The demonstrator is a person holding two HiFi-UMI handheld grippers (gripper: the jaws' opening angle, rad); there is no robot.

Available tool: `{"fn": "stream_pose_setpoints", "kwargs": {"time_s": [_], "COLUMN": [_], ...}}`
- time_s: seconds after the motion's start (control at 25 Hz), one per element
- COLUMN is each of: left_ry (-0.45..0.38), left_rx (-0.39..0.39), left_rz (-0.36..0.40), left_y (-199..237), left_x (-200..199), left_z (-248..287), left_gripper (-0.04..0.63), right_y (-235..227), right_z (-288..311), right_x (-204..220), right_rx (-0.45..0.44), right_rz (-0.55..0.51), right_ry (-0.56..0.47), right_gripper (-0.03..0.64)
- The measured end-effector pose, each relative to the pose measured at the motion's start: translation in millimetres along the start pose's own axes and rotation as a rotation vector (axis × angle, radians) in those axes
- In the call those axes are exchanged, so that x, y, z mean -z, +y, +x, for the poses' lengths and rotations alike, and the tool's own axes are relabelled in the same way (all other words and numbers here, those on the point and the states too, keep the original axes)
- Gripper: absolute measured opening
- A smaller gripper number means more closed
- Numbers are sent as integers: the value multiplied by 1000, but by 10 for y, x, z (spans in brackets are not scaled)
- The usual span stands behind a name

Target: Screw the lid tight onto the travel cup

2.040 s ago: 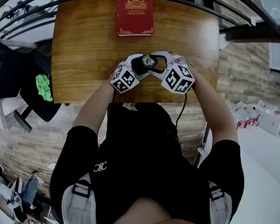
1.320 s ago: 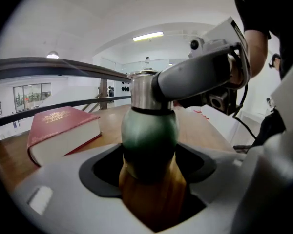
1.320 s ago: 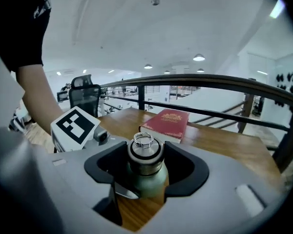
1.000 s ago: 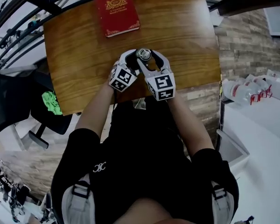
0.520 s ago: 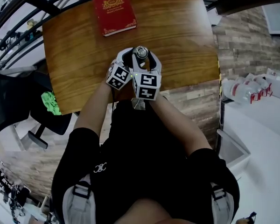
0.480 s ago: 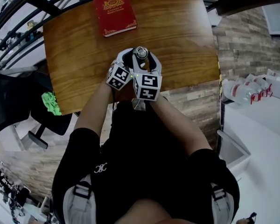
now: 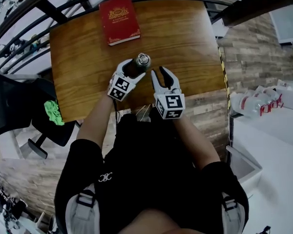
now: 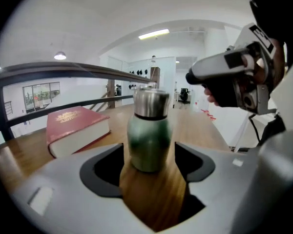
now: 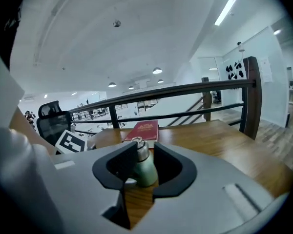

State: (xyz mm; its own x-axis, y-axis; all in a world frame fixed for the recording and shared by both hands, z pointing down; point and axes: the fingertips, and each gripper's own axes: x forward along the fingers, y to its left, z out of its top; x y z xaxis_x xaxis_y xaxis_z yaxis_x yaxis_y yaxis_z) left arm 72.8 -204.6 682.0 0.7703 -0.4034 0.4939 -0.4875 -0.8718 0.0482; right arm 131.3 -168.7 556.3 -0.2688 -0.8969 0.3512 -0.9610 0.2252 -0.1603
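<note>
While gaping left hand-held gripper (image 8: 149, 151) flanks upright cup (image 7: 138, 63), right hand-held gripper (image 7: 157, 75) closes empty.

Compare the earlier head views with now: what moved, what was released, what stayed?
The right gripper left the lid and drew back to the right; its empty jaws are closing. The travel cup stays upright on the table, lid on, between the left gripper's open jaws. The red book has not moved.
</note>
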Motion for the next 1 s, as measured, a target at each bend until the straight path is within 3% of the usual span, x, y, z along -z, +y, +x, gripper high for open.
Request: {"fn": "stream_pose_setpoints", "kwargs": {"time_s": [0.08,0.16,0.32,0.52,0.68,1.0], "left_ry": [-34,-89,-182,-250,-245,-287], "left_rx": [-51,-123,-285,-516,-696,-909], "left_rz": [-32,-80,-167,-277,-194,-279], "left_y": [34,106,288,535,661,636], "left_x": [-96,-213,-472,-738,-1088,-1518], "left_z": [-198,-448,-963,-1736,-2320,-3274], "left_gripper": [325,130,54,54,53,52], "right_y": [-43,-46,-70,-51,-52,9], "right_z": [-101,-164,-165,-182,-181,-289], "right_x": [-125,-273,-607,-898,-1235,-1737], "right_rx": [0,-6,18,11,-2,14], "right_rz": [-34,-62,-94,-62,-51,-89], "right_ry": [-27,-63,-150,-195,-248,-327], "right_gripper": [3,3,3,3,3,2]}}
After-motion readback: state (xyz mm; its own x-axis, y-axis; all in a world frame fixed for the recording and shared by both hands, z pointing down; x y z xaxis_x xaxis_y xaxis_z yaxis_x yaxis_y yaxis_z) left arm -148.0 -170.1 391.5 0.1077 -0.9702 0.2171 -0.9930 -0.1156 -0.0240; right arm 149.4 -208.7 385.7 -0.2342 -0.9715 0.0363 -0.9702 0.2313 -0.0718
